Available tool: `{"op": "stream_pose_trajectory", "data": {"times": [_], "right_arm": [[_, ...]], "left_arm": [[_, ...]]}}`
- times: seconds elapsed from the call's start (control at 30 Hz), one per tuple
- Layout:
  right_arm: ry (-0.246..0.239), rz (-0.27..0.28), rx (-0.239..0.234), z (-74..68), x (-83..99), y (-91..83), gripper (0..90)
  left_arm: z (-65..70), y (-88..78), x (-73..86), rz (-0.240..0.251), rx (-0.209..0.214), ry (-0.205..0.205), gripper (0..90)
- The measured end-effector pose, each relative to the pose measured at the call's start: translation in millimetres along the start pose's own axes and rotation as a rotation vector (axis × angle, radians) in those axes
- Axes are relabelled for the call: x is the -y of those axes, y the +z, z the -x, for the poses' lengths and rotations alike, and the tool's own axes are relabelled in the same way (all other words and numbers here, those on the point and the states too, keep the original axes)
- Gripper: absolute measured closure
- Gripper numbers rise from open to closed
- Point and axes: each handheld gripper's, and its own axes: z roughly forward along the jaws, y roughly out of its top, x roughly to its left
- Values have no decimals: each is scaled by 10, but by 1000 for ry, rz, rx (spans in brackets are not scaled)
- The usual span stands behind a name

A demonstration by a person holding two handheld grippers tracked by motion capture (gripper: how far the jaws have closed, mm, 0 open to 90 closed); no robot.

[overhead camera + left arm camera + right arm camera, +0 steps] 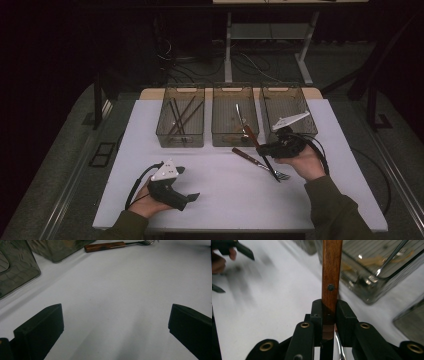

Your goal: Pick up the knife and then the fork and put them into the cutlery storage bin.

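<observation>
My right gripper (262,149) is shut on a wooden-handled knife (252,136), held above the table in front of the middle bin (235,141). In the right gripper view the jaws (329,312) clamp the brown riveted handle (331,270), which points up and away. The knife's dark blade slants down toward me over a wooden-handled fork (260,162) lying on the white table (210,200). My left gripper (189,184) rests low at the front left, open, with nothing between its fingers (40,332). The fork (105,246) shows far ahead in its view.
Three clear bins stand in a row at the back: the left bin (180,141) holds chopsticks, the middle one a metal utensil (240,117), and the right bin (287,97) sits behind my right hand. A cable (320,150) loops off the right gripper.
</observation>
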Motion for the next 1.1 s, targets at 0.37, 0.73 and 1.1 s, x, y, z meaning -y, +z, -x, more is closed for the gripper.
{"op": "stream_pose_trajectory", "data": {"times": [0.37,0.73,1.1], "right_arm": [[45,169,19,80,18,-218,768],[99,310,89,196,56,-481,768],[127,359,164,387,-39,-711,768]], "left_arm": [[2,0,-1,-1,1,-1,0],[-1,5,-1,-3,-3,2,0],[9,16,-2,-5,1,-6,0]]}}
